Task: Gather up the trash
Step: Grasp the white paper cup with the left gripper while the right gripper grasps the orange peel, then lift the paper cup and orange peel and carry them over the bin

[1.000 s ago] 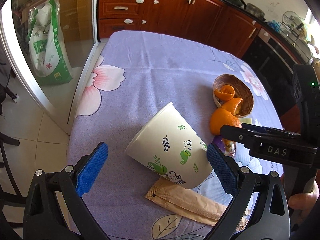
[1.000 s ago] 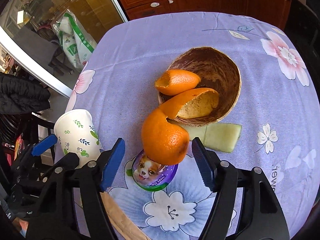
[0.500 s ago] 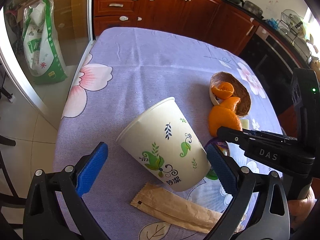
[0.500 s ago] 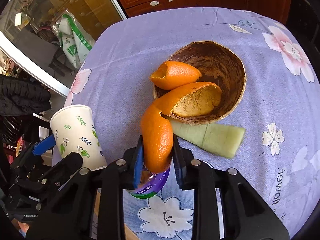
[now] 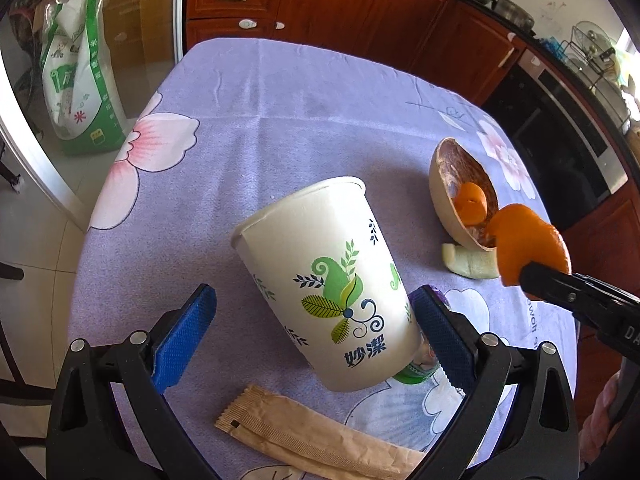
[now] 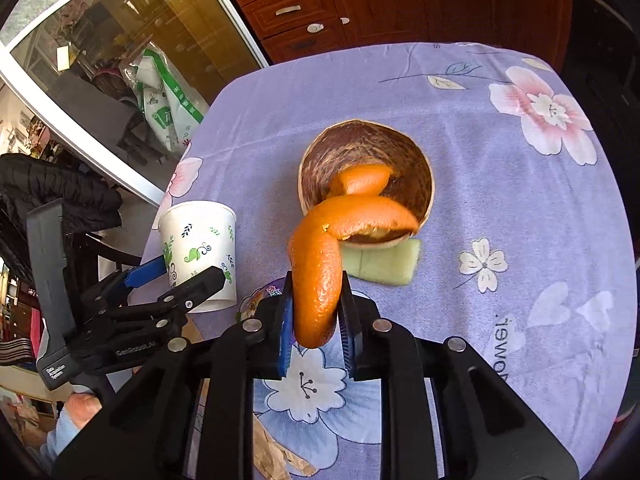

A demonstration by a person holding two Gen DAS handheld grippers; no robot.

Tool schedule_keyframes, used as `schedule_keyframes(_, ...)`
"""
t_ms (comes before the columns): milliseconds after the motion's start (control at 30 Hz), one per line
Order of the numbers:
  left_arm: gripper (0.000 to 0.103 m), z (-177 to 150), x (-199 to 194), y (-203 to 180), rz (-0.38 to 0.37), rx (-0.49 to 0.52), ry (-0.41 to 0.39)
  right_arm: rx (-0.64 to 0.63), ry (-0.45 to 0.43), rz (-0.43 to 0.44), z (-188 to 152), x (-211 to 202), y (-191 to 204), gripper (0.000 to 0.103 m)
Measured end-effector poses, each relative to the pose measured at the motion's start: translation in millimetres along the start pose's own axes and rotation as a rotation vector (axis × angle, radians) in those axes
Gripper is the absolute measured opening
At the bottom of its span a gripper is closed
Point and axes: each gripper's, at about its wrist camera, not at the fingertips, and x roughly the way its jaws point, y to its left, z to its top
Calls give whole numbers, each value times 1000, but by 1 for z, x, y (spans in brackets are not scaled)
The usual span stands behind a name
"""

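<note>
The right gripper (image 6: 314, 312), spread a second ago, is now pinching the orange peel (image 6: 320, 280) and lifting it toward the paper cup (image 5: 332, 288) between the left gripper's (image 5: 312, 336) spread jaws.

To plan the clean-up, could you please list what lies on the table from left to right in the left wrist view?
Paper cup → coconut-shell bowl → orange peel held by the right gripper, whose fingers are closing on it.

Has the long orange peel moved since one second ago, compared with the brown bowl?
Yes. The long orange peel, pinched in the right gripper, has risen off the cloth; its far end now hangs above the brown bowl's near rim.
</note>
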Motion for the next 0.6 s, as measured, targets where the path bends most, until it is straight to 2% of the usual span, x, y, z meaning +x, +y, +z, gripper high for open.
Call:
schedule_keyframes(100, 97, 2, 3, -3, 3, -11, -2, -1, -23, -4, 0, -11, -6, 18)
schedule_keyframes(167, 78, 3, 4, -6, 9, -6, -4, 4, -34, -6, 0, -17, -10, 18)
schedule_keyframes(267, 68, 3, 2, -13, 34, 13, -20, 16, -48, -11, 0, -24, -18, 18)
schedule_keyframes(367, 64, 3, -5, -19, 47, 33, -49, 30, -62, -14, 0, -32, -25, 18)
schedule_keyframes(600, 63, 3, -33, -36, 71, 92, -118, 52, -88, -5, -5, -50, -38, 18)
